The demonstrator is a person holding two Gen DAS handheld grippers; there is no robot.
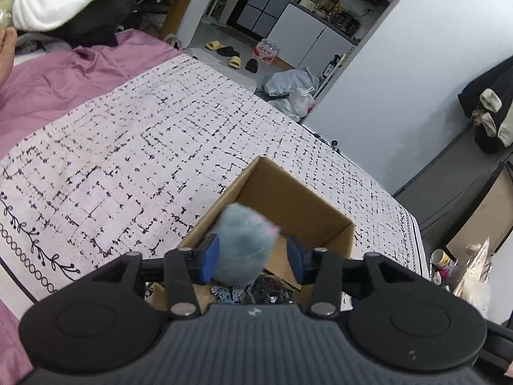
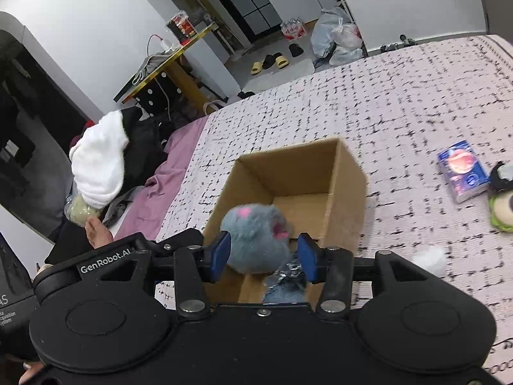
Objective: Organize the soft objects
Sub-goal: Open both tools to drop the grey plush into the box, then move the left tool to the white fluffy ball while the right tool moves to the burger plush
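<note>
An open cardboard box (image 1: 288, 199) stands on the black-and-white patterned bed cover (image 1: 128, 134). In the left wrist view a fluffy blue-grey plush (image 1: 243, 240) with pink bits hangs blurred over the box. It sits between the jaws of my left gripper (image 1: 251, 250): the left pad touches it and the right pad stands clear. The right wrist view shows the same box (image 2: 288, 166) and a blue-grey plush (image 2: 256, 237) with pink spots between the jaws of my right gripper (image 2: 264, 253), with a gap at the right pad. A dark, shiny, patterned item (image 2: 282, 282) lies in the box.
A blue packet (image 2: 463, 171), a green plush (image 2: 501, 211) and a white tuft (image 2: 429, 258) lie on the cover to the right. A purple sheet (image 1: 64, 73), a pile of white cloth (image 2: 96, 166) and a person's bare foot (image 2: 97, 229) are at the left. The bed edge runs behind.
</note>
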